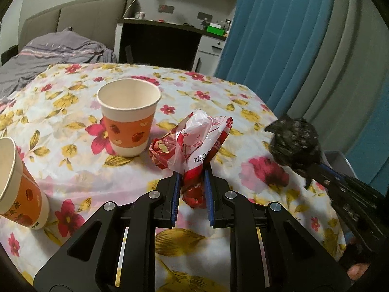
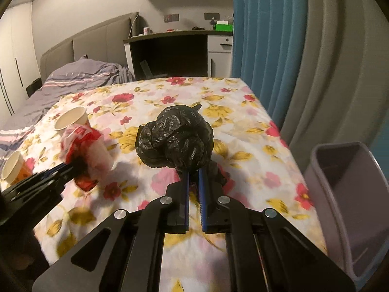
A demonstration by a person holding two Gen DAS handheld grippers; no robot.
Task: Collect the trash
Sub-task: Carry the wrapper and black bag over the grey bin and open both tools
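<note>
My left gripper (image 1: 192,177) is shut on a crumpled red-and-white plastic wrapper (image 1: 192,143), held just over the flowered tablecloth (image 1: 73,170). In the right wrist view that wrapper (image 2: 80,143) shows blurred at the left with the left gripper (image 2: 70,168) under it. My right gripper (image 2: 193,172) is shut on a crumpled black plastic bag (image 2: 175,138), lifted above the cloth (image 2: 243,146). The same black bag (image 1: 294,141) appears at the right of the left wrist view. Two orange-and-white paper cups stand upright: one (image 1: 128,116) behind the wrapper, one (image 1: 17,185) at the left edge.
A grey bin (image 2: 350,194) with an open top stands off the table's right edge. Blue and grey curtains (image 2: 279,48) hang behind it. A bed (image 2: 80,77) and a dark desk (image 2: 170,56) lie beyond the far table edge. Both cups (image 2: 73,119) (image 2: 13,168) sit at the left.
</note>
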